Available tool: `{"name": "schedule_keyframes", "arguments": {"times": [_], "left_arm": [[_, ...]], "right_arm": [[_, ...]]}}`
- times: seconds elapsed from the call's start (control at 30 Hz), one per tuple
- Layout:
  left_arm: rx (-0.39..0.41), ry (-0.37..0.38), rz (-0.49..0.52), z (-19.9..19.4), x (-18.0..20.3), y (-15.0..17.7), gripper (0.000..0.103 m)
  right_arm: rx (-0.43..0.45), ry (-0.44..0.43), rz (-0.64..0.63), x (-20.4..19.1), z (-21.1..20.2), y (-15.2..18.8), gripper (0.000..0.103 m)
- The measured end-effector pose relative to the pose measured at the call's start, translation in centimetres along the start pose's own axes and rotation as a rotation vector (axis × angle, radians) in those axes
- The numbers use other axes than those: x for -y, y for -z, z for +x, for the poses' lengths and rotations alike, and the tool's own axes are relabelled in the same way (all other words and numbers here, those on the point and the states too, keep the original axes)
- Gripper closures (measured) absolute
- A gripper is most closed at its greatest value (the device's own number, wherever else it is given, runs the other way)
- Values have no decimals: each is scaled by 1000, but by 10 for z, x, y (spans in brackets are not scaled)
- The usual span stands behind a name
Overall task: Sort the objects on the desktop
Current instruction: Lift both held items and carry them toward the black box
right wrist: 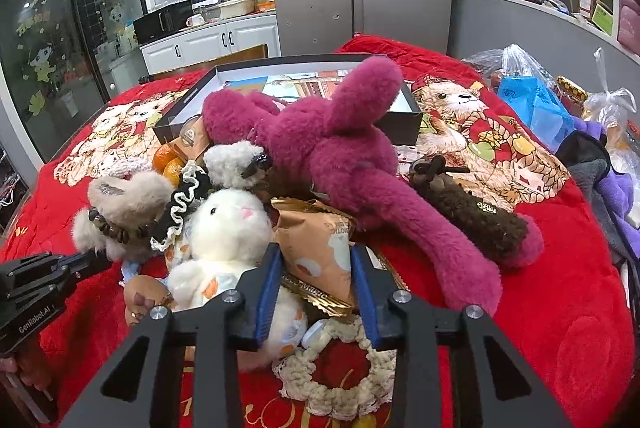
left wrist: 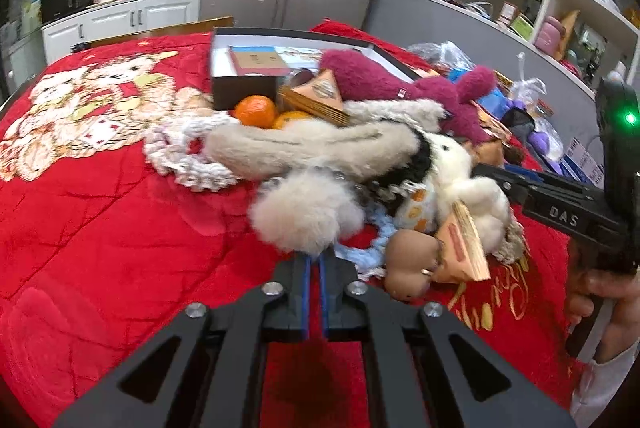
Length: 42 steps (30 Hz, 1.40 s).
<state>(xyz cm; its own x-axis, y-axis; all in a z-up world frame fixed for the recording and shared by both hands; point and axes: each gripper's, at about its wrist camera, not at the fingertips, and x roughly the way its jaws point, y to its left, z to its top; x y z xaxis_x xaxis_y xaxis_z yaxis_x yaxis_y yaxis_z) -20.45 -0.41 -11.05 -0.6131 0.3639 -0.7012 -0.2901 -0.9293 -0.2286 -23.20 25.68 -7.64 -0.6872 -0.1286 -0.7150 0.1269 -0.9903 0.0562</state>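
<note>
A heap of toys lies on the red blanket [left wrist: 100, 228]. My left gripper [left wrist: 314, 255] has its tips sunk in a beige pom-pom [left wrist: 306, 214] of a long-eared beige plush [left wrist: 312, 143], with only a narrow slit between the pads. My right gripper [right wrist: 316, 248] is shut on a tan snack packet [right wrist: 320, 224] that rests against a white rabbit plush [right wrist: 228, 224]. In the left wrist view the right gripper [left wrist: 486, 173] reaches in from the right over that rabbit [left wrist: 452, 159]. A magenta plush [right wrist: 332, 147] sprawls behind.
A black open box [right wrist: 400, 115] with booklets stands at the back, two oranges [left wrist: 256, 109] beside it. A brown fuzzy pouch [right wrist: 476, 216] and a crochet ring [right wrist: 340, 360] lie near the packet. Plastic bags [right wrist: 532, 99] crowd the right edge. A hand [left wrist: 600, 292] holds the right gripper.
</note>
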Motion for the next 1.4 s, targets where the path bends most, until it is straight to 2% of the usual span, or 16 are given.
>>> {"name": "schedule_keyframes", "arguments": {"times": [0.07, 0.1, 0.17, 0.3, 0.53, 0.6, 0.63, 0.67, 0.77, 1.0, 1.1, 1.2, 1.4], "left_arm": [[-6, 22, 9, 1, 5, 1, 76], [-8, 35, 12, 1, 7, 2, 73], [-4, 62, 14, 0, 11, 3, 71], [-3, 57, 25, -1, 16, 4, 71], [-4, 108, 51, -9, 23, 8, 70], [-17, 138, 77, -9, 30, 11, 63], [-23, 136, 98, -8, 35, 13, 57], [-28, 128, 120, -7, 39, 15, 55], [-52, 97, 158, 0, 48, 18, 55], [-78, 110, 96, 10, 40, 14, 59], [-92, 115, 117, 14, 46, 13, 72], [-91, 88, 136, 16, 51, 12, 73], [-86, 82, 122, 14, 51, 11, 74]], "right_arm": [[0, 0, -6, -1, -1, 0, 69], [1, 2, -8, -1, -1, 0, 69], [0, 1, -12, -2, -2, 1, 69], [-2, 0, -12, -2, -4, 1, 69], [-7, -2, -14, 0, -6, 2, 69], [-8, -6, -11, 0, -6, 2, 69], [-8, -4, -9, 0, -6, 2, 69], [-8, -3, -8, 0, -6, 2, 69], [-9, -3, -9, -1, -6, 2, 69], [-10, -6, -10, -3, -7, 2, 69], [-11, -5, -13, -3, -7, 2, 69], [-12, -5, -9, -3, -7, 1, 69], [-9, 14, -19, -7, -11, 2, 71]]}}
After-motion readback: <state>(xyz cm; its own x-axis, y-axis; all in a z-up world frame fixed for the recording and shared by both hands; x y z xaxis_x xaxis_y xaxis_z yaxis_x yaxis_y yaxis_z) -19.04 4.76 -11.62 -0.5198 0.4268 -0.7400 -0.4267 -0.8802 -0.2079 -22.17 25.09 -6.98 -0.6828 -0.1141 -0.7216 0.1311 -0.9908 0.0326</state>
